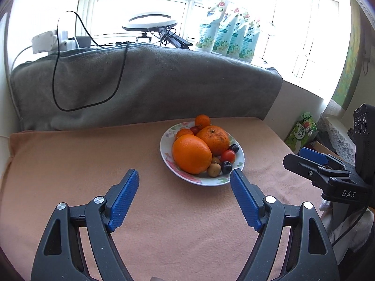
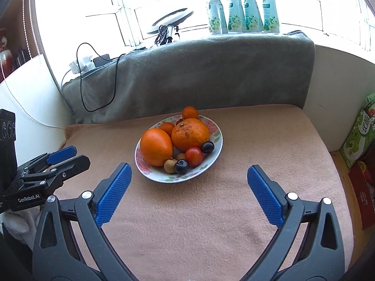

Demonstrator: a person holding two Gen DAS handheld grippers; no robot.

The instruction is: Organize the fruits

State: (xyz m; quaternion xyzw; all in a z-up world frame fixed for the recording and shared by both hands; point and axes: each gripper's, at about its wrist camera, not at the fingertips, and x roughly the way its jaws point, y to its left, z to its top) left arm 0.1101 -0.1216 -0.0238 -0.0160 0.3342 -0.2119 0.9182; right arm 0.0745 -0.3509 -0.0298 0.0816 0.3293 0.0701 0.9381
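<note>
A white floral plate (image 1: 238,164) (image 2: 216,149) sits on the peach blanket (image 1: 93,164) and carries several fruits. Two big oranges (image 1: 191,153) (image 2: 155,146) fill its middle, with small mandarins (image 1: 203,120) (image 2: 190,112) behind them. At the front lie a red tomato (image 1: 227,156) (image 2: 194,156), dark grapes (image 1: 226,166) (image 2: 181,166) and a brown longan (image 1: 212,170) (image 2: 170,165). My left gripper (image 1: 185,179) hovers open just short of the plate's near rim, with nothing between its fingers. My right gripper (image 2: 188,175) is open and empty too, near the plate's front edge.
A grey towel (image 1: 145,82) (image 2: 199,75) drapes the ledge behind, with a black cable (image 1: 55,75) looping down it. Detergent pouches (image 1: 227,37) (image 2: 243,11) and a ring light (image 1: 150,24) stand on the sill. Green boxes (image 1: 302,133) (image 2: 358,138) sit right of the blanket.
</note>
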